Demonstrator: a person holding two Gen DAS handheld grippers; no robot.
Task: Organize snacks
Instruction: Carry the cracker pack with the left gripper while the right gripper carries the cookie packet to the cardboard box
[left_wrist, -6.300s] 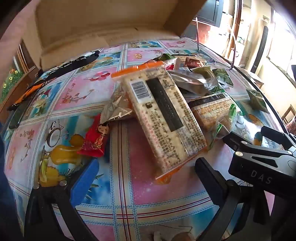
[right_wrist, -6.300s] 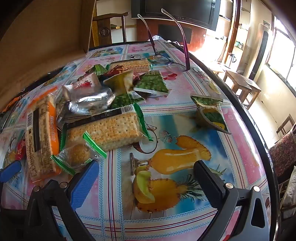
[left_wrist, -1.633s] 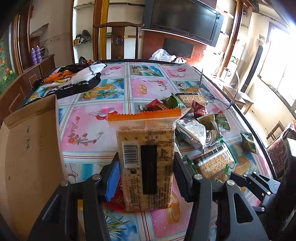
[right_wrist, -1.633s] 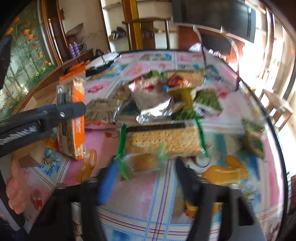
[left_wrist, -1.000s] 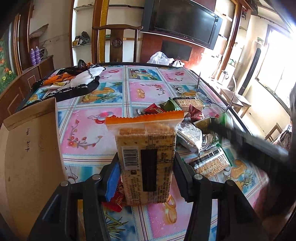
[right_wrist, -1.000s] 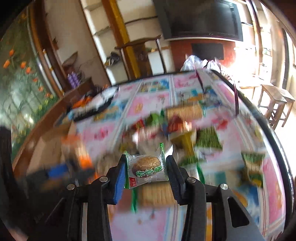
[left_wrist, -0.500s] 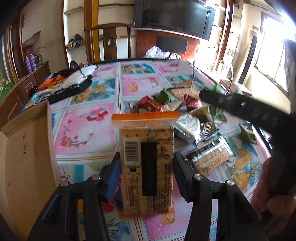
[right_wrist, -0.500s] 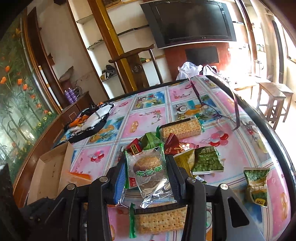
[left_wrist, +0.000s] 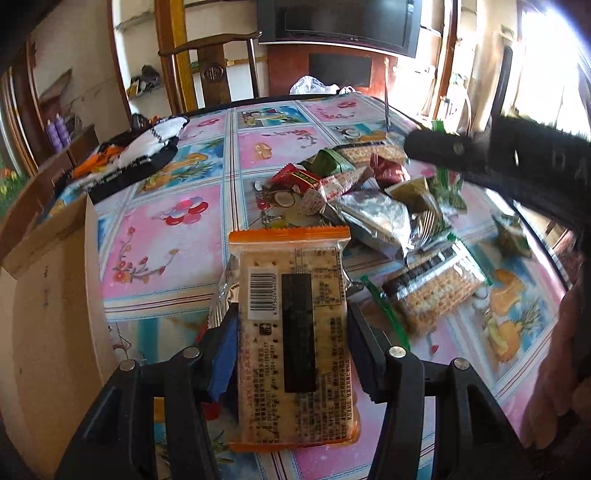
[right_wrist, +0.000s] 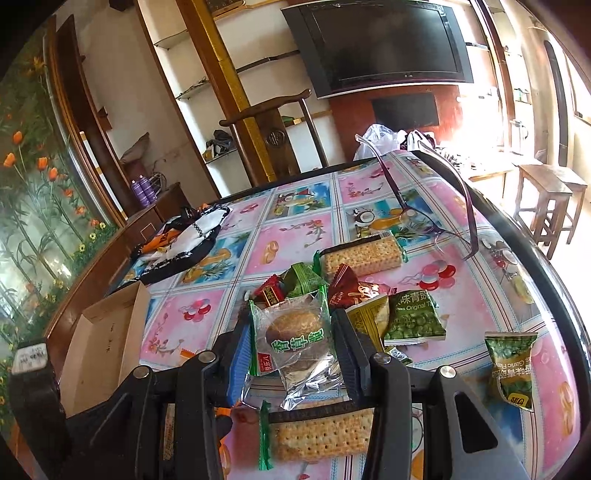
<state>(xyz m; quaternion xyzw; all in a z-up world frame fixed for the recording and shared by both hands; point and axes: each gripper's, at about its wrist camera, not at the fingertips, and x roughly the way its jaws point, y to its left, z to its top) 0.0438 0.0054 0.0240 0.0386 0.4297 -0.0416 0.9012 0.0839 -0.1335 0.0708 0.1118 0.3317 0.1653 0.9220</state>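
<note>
My left gripper (left_wrist: 291, 336) is shut on a long orange-edged cracker pack (left_wrist: 293, 332) and holds it above the table. My right gripper (right_wrist: 293, 345) is shut on a small clear-and-green packet with a round cake (right_wrist: 295, 336), also lifted. The right gripper's black body (left_wrist: 498, 158) crosses the upper right of the left wrist view. A pile of snack packets (left_wrist: 373, 206) lies on the flowered tablecloth, with a green-edged cracker pack (right_wrist: 317, 435) below my right gripper. An open cardboard box (left_wrist: 48, 317) stands at the left, and also shows in the right wrist view (right_wrist: 103, 343).
Glasses (right_wrist: 428, 214) lie at the far right of the table. A black, white and orange cloth (right_wrist: 184, 240) lies at the far left. Green pea packets (right_wrist: 511, 365) lie near the right edge. A wooden chair (right_wrist: 273, 133) stands behind the table.
The right gripper has moved further across the upper right of the left wrist view. The left gripper has come slightly lower and closer over the table, still holding its pack.
</note>
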